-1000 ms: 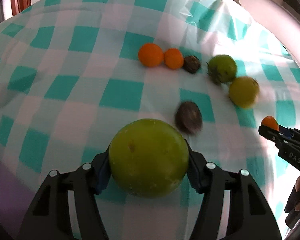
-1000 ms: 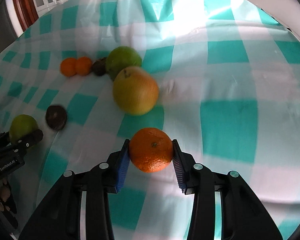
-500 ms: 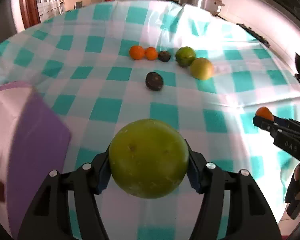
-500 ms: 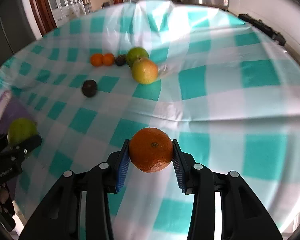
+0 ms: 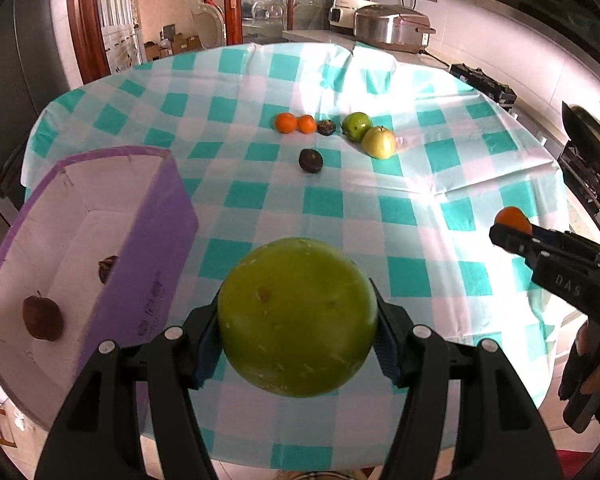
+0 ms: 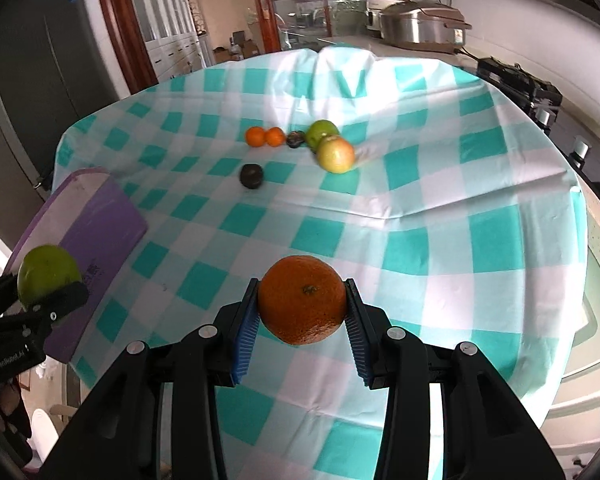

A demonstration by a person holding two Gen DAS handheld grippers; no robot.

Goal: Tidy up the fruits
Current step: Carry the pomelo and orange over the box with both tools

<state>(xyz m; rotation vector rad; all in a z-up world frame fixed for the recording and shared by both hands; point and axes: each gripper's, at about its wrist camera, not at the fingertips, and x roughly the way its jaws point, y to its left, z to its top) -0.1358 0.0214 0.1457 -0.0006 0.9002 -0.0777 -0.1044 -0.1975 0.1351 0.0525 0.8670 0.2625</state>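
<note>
My left gripper (image 5: 298, 344) is shut on a big green apple (image 5: 298, 316), held above the table's near edge, just right of the purple box (image 5: 156, 240). In the right wrist view the same green apple (image 6: 48, 274) shows at the far left in the left gripper (image 6: 50, 292). My right gripper (image 6: 302, 314) is shut on an orange (image 6: 302, 300) above the checked cloth; that orange (image 5: 512, 218) and the right gripper (image 5: 514, 228) appear at the right of the left wrist view. Inside the box lie a dark red fruit (image 5: 42, 318) and another dark fruit (image 5: 107, 269), partly hidden by the wall.
Far across the teal-checked tablecloth (image 5: 340, 208) lie two small oranges (image 5: 286, 123), a dark fruit (image 5: 326, 127), a green apple (image 5: 357, 125), a yellow-green apple (image 5: 379, 143) and a lone dark fruit (image 5: 311, 160). A metal cooker (image 5: 392, 28) stands on the counter behind.
Both grippers have pulled back and risen from the fruit row, each keeping its fruit. The purple box has come into view on the left, and the fruits now look small and far.
</note>
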